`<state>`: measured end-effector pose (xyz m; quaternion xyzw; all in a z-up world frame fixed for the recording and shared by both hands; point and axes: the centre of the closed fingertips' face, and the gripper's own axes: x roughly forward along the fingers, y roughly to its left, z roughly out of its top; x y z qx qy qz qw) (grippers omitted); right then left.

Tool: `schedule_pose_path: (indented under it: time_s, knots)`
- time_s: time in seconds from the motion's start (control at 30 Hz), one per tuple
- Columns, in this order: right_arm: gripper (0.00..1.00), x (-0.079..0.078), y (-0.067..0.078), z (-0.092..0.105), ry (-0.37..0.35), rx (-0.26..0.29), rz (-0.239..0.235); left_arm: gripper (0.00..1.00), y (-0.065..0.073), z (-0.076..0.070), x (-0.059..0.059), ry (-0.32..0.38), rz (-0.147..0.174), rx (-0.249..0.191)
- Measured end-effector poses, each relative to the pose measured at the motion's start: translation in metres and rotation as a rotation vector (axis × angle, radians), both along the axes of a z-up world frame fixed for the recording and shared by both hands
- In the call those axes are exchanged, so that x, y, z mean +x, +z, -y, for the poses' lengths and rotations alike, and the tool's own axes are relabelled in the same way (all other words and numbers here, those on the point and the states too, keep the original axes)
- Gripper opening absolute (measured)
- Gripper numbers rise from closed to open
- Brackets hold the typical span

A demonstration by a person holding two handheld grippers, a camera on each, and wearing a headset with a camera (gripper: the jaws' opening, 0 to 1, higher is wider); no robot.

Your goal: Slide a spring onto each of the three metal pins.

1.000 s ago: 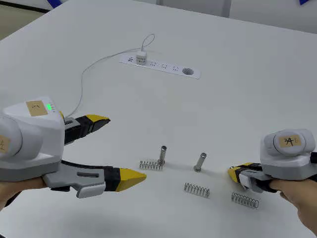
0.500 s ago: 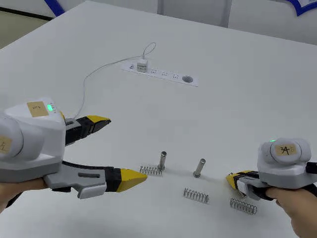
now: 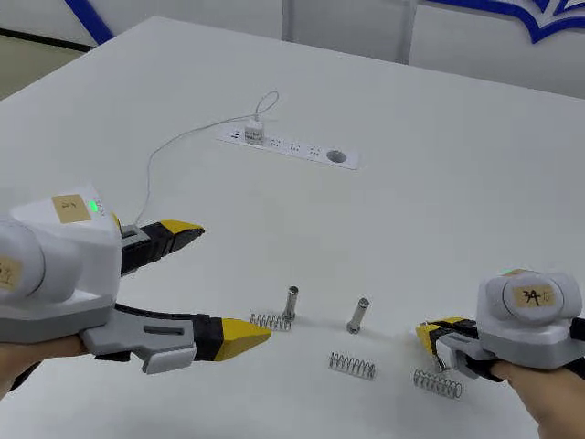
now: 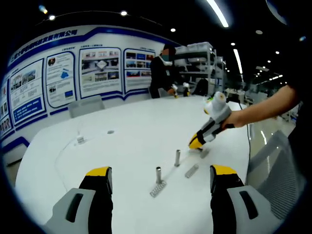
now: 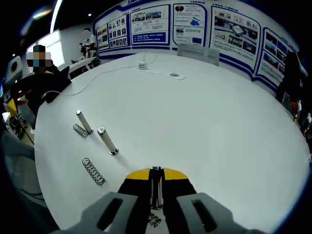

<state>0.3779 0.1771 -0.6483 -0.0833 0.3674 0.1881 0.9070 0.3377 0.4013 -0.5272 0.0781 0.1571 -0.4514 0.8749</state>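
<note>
- On the white table (image 3: pixel 439 137), the left pin (image 3: pixel 292 302) stood upright, with the first spring (image 3: pixel 271 321) lying flat against its base.
- The middle pin (image 3: pixel 358 315) stood near the left pin.
- The second spring (image 3: pixel 352 366) lay flat, apart from both standing pins.
- The right gripper (image 3: pixel 428 331) had its jaws pressed onto the third pin (image 5: pixel 156 187), just beside the third spring (image 3: pixel 437 384).
- The left gripper (image 3: pixel 212 282) was positioned left of the pins, jaws spread wide.
</note>
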Motion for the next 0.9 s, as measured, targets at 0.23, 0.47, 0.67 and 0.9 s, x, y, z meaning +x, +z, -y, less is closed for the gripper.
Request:
schedule_pose_path:
  time_s: [0.23,0.47,0.67,0.9]
  knots:
    - [0.07,-0.001,0.009,0.002,-0.001,0.005,0.037,0.84,0.004,0.001,-0.001,-0.001,0.008,-0.004]
    - [0.07,-0.004,0.018,0.001,0.010,0.019,0.075,0.84,0.007,0.001,-0.004,-0.001,0.012,-0.004]
    - [0.07,-0.004,0.022,-0.001,0.020,0.025,0.104,0.84,0.009,0.001,-0.005,-0.001,0.016,-0.003]
    - [0.07,-0.006,0.024,0.001,0.010,0.036,0.119,0.84,0.011,0.000,-0.006,0.003,0.019,-0.004]
